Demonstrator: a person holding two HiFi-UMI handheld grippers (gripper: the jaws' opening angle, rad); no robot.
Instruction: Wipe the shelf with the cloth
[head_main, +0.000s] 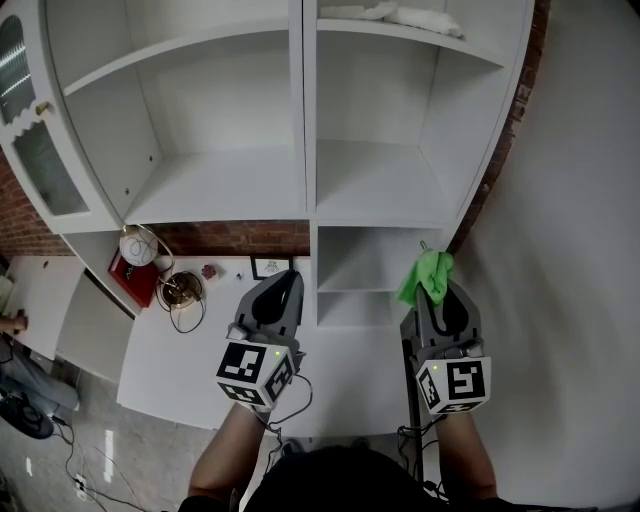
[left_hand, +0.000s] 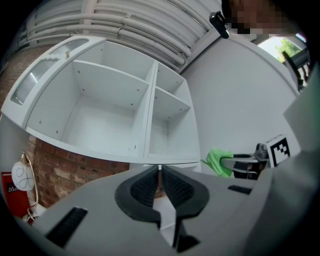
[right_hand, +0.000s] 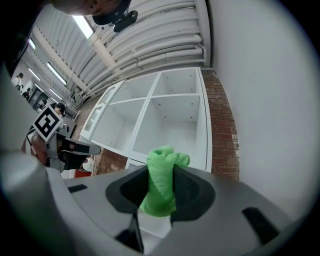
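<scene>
A white shelf unit (head_main: 400, 195) with several open compartments stands in front of me, against a brick wall. A bright green cloth (head_main: 426, 274) is bunched between the jaws of my right gripper (head_main: 440, 292), which is held below the unit's lower right compartment. In the right gripper view the cloth (right_hand: 162, 185) sticks up out of the right gripper (right_hand: 162, 172), with the shelf unit (right_hand: 165, 125) beyond. My left gripper (head_main: 283, 292) hovers to the left, over the white table, shut and empty (left_hand: 160, 171). Its view also catches the green cloth (left_hand: 217, 161).
Under the shelf unit a white table (head_main: 190, 350) carries a red box (head_main: 135, 278), a wire object (head_main: 182, 290) and a small picture frame (head_main: 270, 266). A glass cabinet door (head_main: 40, 150) hangs at the left. White fabric (head_main: 400, 15) lies on the top right shelf. A white wall (head_main: 570, 250) closes the right side.
</scene>
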